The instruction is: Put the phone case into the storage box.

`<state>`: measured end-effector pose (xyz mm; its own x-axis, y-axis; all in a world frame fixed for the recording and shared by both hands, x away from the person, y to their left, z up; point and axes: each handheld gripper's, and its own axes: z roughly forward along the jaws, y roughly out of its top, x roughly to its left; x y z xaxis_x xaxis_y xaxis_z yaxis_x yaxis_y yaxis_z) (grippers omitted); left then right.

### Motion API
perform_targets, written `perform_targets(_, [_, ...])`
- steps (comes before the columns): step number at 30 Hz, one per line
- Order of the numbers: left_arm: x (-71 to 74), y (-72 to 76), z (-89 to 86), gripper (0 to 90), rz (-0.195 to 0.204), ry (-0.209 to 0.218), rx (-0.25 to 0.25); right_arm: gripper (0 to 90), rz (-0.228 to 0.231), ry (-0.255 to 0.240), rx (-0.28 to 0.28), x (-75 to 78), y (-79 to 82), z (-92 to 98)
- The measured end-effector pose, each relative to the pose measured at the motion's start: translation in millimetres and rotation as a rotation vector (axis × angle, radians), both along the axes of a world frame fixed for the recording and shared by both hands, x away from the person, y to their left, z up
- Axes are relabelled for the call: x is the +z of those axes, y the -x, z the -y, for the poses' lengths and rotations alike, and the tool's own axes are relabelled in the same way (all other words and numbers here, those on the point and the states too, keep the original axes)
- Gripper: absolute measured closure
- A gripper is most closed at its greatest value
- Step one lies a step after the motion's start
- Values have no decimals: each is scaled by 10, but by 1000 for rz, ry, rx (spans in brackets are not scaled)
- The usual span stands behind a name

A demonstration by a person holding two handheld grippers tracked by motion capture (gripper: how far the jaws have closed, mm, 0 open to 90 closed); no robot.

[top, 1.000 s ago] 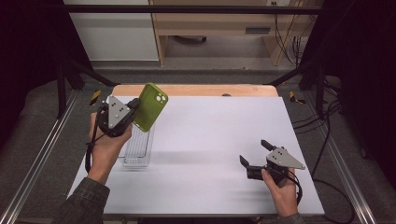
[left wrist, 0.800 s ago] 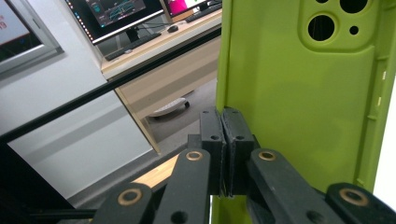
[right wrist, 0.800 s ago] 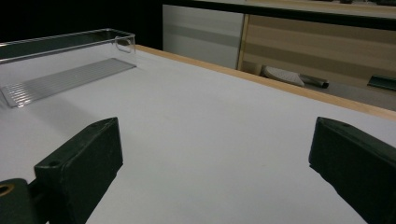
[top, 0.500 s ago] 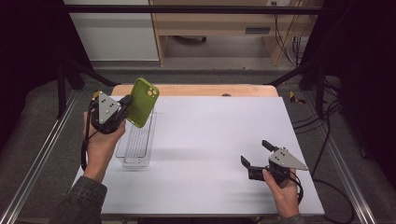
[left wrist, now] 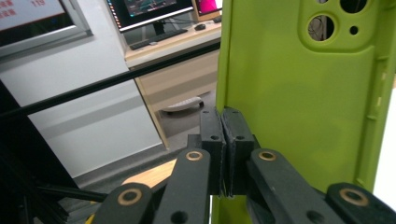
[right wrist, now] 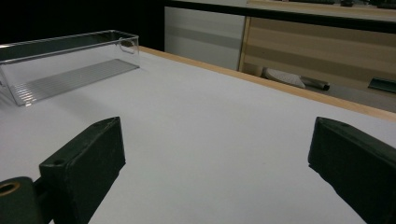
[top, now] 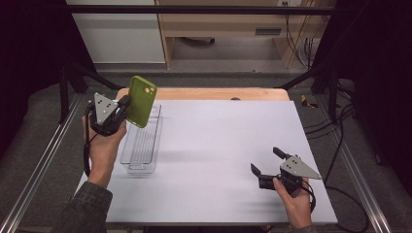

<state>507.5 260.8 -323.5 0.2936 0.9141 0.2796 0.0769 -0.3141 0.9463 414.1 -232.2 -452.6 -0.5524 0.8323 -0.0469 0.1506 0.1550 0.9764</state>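
The left tool (top: 125, 104) is gripping a green phone case (top: 142, 101) by its edge; in the left gripper view its two black jaws are pressing tightly together on the rim of the phone case (left wrist: 299, 93), whose camera holes are showing near the top. The case is standing almost upright in the air, above the far end of a clear plastic tray (top: 141, 145) that is lying on the left part of the white desk (top: 228, 145). The left hand (top: 104, 145) is holding this tool above the tray's left side. The right tool (top: 265, 165) is resting low over the near right part of the desk, well apart from the tray, and its jaws are standing wide with nothing between them.
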Motion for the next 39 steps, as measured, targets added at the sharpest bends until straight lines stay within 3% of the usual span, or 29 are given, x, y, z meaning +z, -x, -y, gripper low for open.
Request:
perform_targets(10, [-49,-68,-23,876,6,-1,24,39,0,-21,14,-3,15,-12])
perform_targets(18, [-91,-156,-48,876,-13,41,42,39,8,-51,24,-5,18,-5])
perform_targets(32, [-96,-229,-100,876,-43,127,81,36,8,-29,42,-58,20,-59])
perform_targets(39, [-106,-270,-96,876,-32,163,108,37,8,-19,49,-69,23,-79])
